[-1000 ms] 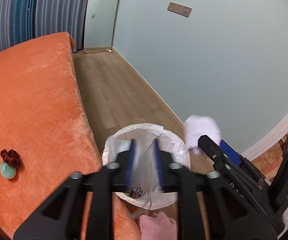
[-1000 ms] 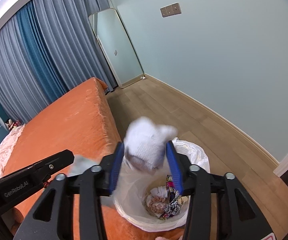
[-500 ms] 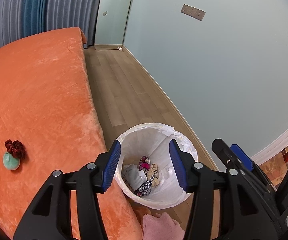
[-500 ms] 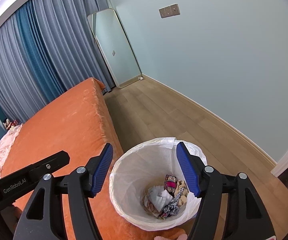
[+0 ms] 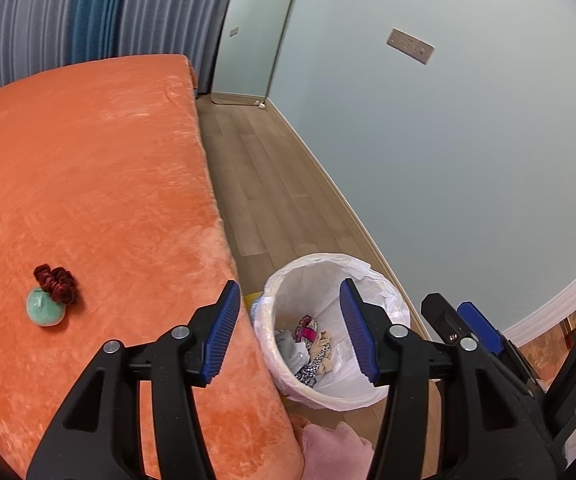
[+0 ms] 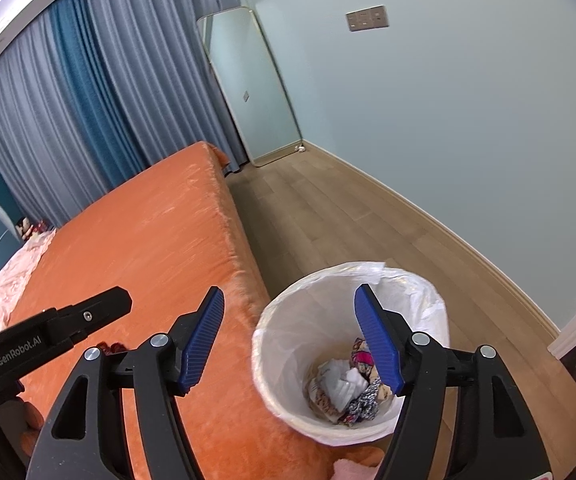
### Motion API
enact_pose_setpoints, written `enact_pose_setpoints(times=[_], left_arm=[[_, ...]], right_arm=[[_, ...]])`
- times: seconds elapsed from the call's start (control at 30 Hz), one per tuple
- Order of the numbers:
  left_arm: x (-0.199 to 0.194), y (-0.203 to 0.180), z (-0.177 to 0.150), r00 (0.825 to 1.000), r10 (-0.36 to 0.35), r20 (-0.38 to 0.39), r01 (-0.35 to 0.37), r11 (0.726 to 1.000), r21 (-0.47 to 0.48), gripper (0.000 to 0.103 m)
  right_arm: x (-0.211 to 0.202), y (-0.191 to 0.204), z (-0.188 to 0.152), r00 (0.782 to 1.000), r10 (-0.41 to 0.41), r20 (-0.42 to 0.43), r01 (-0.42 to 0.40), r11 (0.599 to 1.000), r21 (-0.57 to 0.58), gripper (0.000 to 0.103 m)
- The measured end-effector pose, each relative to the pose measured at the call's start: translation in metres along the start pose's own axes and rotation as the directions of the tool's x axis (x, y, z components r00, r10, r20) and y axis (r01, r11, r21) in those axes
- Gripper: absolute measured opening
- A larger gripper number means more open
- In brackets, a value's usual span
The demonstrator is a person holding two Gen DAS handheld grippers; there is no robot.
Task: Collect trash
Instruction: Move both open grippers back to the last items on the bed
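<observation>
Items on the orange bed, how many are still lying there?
2: a dark red scrunchie and a green ball touching it, near the bed's front. More may lie outside the view.

The bin (image 5: 330, 332) stands on the floor (image 5: 271, 196) right beside the bed (image 5: 87, 184). Trash (image 6: 348, 388) lies in the bin.

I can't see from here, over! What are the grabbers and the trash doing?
Left gripper opening, empty. Right gripper open, empty. Trash sits in the lined bin. Green ball and red scrunchie lie on the bed; path clear.

Even soft daylight, fisheye-warped edges
</observation>
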State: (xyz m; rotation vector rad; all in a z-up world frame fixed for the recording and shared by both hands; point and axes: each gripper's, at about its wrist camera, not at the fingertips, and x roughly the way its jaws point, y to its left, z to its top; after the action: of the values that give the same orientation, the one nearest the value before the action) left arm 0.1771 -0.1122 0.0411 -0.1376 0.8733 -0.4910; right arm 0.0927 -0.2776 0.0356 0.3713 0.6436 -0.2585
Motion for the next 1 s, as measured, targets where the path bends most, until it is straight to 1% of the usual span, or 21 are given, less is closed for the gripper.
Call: enact_pose_setpoints(times=[0.03, 0.1, 0.2, 0.27, 0.4, 0.57, 0.8, 1.0], left_arm=[[-0.002, 0.004, 0.000, 1.000, 0.004, 0.003, -0.004, 1.000, -0.007, 0.054], [-0.006, 0.015, -0.003, 1.000, 0.017, 0.009, -0.016, 1.000, -0.023, 0.055], [-0.012, 0.039, -0.010, 0.999, 0.045, 0.007, -0.045, 0.997, -0.062, 0.060], [-0.015, 0.054, -0.014, 0.998, 0.062, 0.008, -0.061, 0.995, -0.085, 0.061], [-0.022, 0.095, -0.024, 0.993, 0.117, -0.006, -0.116, 0.983, -0.140, 0.062], [-0.029, 0.148, -0.038, 0.983, 0.184, -0.029, -0.186, 0.960, -0.210, 0.066], [-0.035, 0.220, -0.059, 0.964, 0.257, -0.071, -0.266, 0.912, -0.313, 0.070], [-0.033, 0.270, -0.069, 0.952, 0.285, -0.109, -0.305, 0.872, -0.383, 0.070]], right_arm=[[0.001, 0.005, -0.002, 1.000, 0.006, -0.005, -0.006, 1.000, -0.010, 0.066], [0.003, 0.014, -0.004, 1.000, 0.016, -0.013, -0.017, 1.000, -0.026, 0.066], [0.005, 0.032, -0.012, 0.999, 0.033, -0.027, -0.034, 0.998, -0.045, 0.069], [0.008, 0.045, -0.018, 0.998, 0.047, -0.043, -0.049, 0.997, -0.061, 0.069], [0.017, 0.071, -0.032, 0.995, 0.068, -0.077, -0.076, 0.992, -0.098, 0.069], [0.029, 0.109, -0.048, 0.987, 0.103, -0.125, -0.120, 0.984, -0.134, 0.070], [0.054, 0.160, -0.074, 0.971, 0.136, -0.196, -0.176, 0.963, -0.202, 0.070], [0.087, 0.199, -0.095, 0.953, 0.147, -0.264, -0.214, 0.945, -0.248, 0.070]])
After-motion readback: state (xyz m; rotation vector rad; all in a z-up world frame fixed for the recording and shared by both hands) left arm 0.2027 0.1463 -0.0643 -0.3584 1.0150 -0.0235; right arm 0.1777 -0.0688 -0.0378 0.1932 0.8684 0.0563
